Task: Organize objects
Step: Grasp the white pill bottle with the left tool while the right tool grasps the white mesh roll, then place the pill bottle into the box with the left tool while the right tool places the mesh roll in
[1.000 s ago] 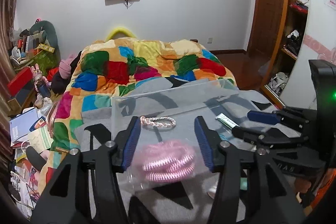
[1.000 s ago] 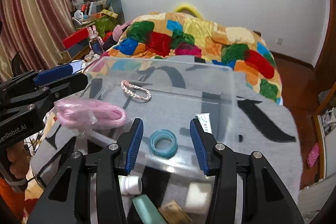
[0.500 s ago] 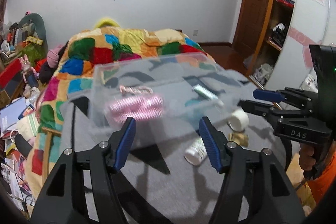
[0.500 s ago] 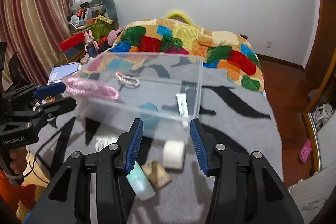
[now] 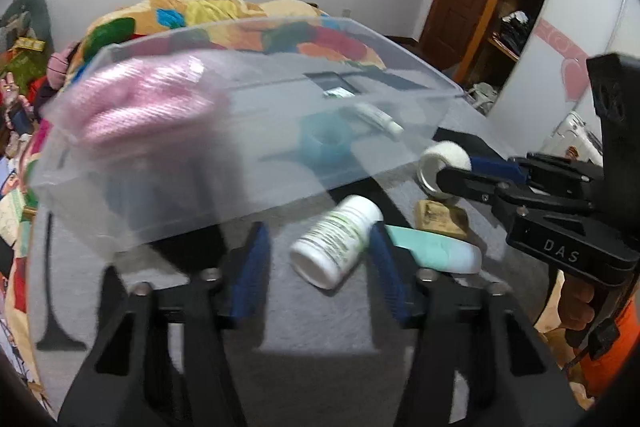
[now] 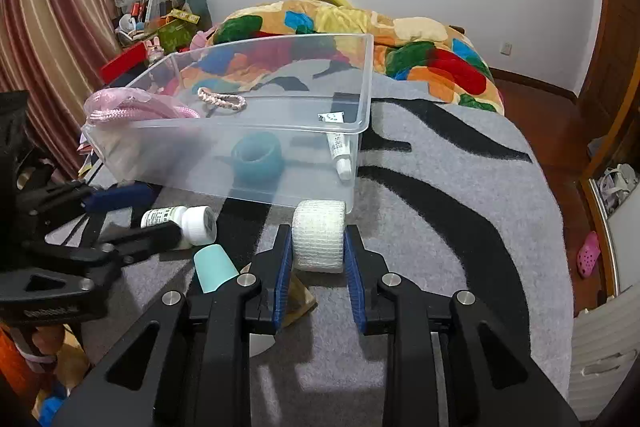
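While the clear plastic bin (image 6: 256, 155) sits on the grey blanket (image 6: 440, 211) holding pink rope (image 6: 132, 107), a teal tape roll (image 6: 256, 159) and a tube (image 6: 340, 155), the right gripper (image 6: 318, 259) has its fingers (image 6: 282, 267) against the white bandage roll (image 6: 319, 241) just outside the bin. The left gripper (image 5: 320, 267) is spread apart around a white pill bottle (image 5: 336, 241).

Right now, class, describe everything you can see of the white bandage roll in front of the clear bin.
The white bandage roll is a short cylinder of woven, gauze-like fabric with a hollow core, seen in the left view. It lies on its side on the grey rug, just before the clear bin. It sits between the right claw blue pads, which look pressed against its sides.
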Motion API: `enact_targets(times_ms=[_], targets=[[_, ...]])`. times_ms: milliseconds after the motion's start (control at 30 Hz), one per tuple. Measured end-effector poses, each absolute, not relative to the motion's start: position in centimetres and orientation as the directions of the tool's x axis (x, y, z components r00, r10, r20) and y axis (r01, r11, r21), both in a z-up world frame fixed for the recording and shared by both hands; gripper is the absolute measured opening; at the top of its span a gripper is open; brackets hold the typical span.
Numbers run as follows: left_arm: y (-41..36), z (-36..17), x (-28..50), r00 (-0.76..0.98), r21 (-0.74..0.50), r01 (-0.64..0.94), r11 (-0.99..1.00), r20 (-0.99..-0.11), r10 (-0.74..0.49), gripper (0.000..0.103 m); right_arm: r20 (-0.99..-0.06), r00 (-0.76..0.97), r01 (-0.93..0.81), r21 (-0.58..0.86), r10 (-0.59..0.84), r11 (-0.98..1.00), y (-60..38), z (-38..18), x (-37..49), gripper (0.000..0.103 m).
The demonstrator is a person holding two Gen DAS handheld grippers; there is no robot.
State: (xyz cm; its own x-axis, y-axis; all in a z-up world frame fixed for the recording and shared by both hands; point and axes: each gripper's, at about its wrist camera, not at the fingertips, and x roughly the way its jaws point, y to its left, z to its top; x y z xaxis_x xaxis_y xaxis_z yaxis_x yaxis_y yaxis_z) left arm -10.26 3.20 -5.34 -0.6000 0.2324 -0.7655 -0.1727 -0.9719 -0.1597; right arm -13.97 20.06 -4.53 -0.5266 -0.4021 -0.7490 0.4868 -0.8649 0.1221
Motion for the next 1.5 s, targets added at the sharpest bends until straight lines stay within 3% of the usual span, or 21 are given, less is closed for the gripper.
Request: enact_targets(times_ms=[233, 600, 833, 1333, 1400, 1500], targets=[[3.5, -4.6, -8.6, -0.644, -0.121, -0.180, -0.976, -0.736, 0.209, 0.039, -0.715, -0.559, 0.494, 0.120, -0.420, -0.861, 20.5, -3.2, -12.7, 0.023], [2.0, 1.0, -7.2, -0.750, -0.133, -0.159, -0.978, -0.629, 0.207, 0.039, -0.624, -0.620, 0.525, 0.121, -0.475, -0.843, 20.9, 1.2, -11.1, 0.023], [1.1, 4.2, -8.7, -0.818, -0.094, -0.105, -0.990, -0.558, 0.140, 0.039, -0.576, -0.656, 0.530, 0.110, -0.488, -0.841, 20.0, 3.3, -11.9, 0.023], [1.2, 0.8, -14.7, -0.754, -0.040, -0.043, -0.998, -0.654, 0.059, 0.039, -0.657, -0.590, 0.501, 0.157, -0.469, -0.851, 16.7, 0.2, -18.2, 0.023], [1.3, 0.7, -14.9, -0.750, -0.041, -0.043, -0.998, -0.659, 0.059, 0.032, -0.661, -0.589, 0.504, 0.149, -0.464, -0.851, 16.4, 0.0, -18.3, 0.023], [1.1, 0.6, -15.4, -0.743, -0.048, -0.039, -0.998, -0.666, 0.061, 0.032, -0.670, -0.593, 0.506, 0.123, -0.447, -0.854, 15.6, -0.3, -18.5, 0.023]])
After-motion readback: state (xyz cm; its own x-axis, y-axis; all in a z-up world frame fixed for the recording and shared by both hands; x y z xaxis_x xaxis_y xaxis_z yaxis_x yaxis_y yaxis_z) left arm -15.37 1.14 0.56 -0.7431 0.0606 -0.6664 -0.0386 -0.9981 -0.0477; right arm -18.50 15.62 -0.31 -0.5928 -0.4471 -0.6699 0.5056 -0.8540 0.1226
